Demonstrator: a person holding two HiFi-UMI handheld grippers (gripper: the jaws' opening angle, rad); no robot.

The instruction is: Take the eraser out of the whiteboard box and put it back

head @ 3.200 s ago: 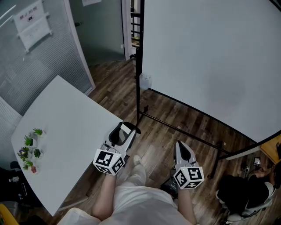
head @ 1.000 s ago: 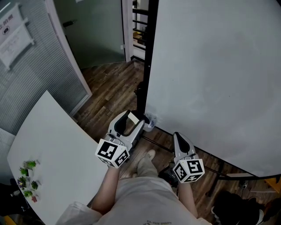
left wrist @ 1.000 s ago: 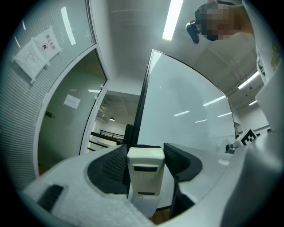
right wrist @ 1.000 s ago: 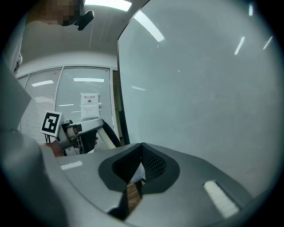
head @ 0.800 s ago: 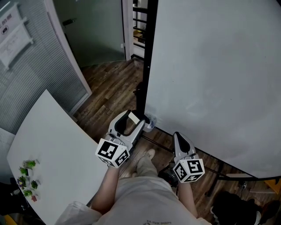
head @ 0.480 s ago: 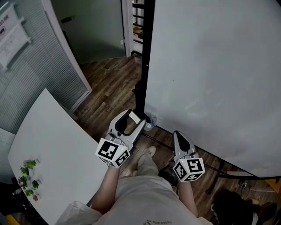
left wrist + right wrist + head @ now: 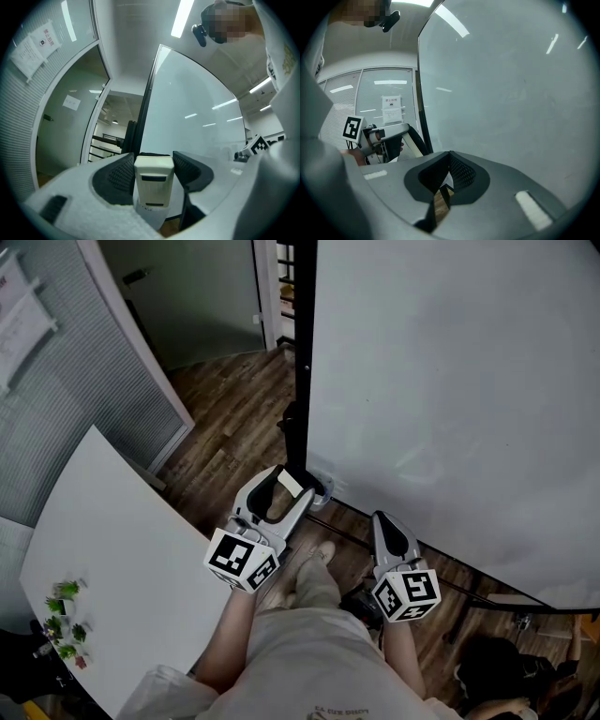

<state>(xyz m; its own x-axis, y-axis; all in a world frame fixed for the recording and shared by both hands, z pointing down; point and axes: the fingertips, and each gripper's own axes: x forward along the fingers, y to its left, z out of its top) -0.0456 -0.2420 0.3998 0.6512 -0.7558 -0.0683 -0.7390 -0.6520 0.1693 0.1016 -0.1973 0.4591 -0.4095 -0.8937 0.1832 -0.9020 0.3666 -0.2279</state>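
Note:
My left gripper (image 7: 289, 487) is shut on a cream eraser (image 7: 288, 480) with black felt at its far end. It hovers just left of a small clear box (image 7: 322, 489) fixed at the lower left corner of the whiteboard (image 7: 450, 381). The left gripper view shows the eraser (image 7: 153, 183) upright between the two black pads (image 7: 121, 174), with the whiteboard (image 7: 197, 117) behind. My right gripper (image 7: 380, 519) is shut and holds nothing, low in front of the board. Its jaws (image 7: 449, 158) meet at the tips.
The black post (image 7: 302, 352) of the whiteboard's stand rises beside the box. A white table (image 7: 103, 549) with small plants (image 7: 64, 620) is on the left. A glass partition (image 7: 66, 362) lies behind it. The person's legs and a shoe (image 7: 323, 551) stand on the wood floor.
The person has walked up to the whiteboard's lower left corner. Over the last second both grippers crept slightly closer to the box. The eraser stays in the left gripper.

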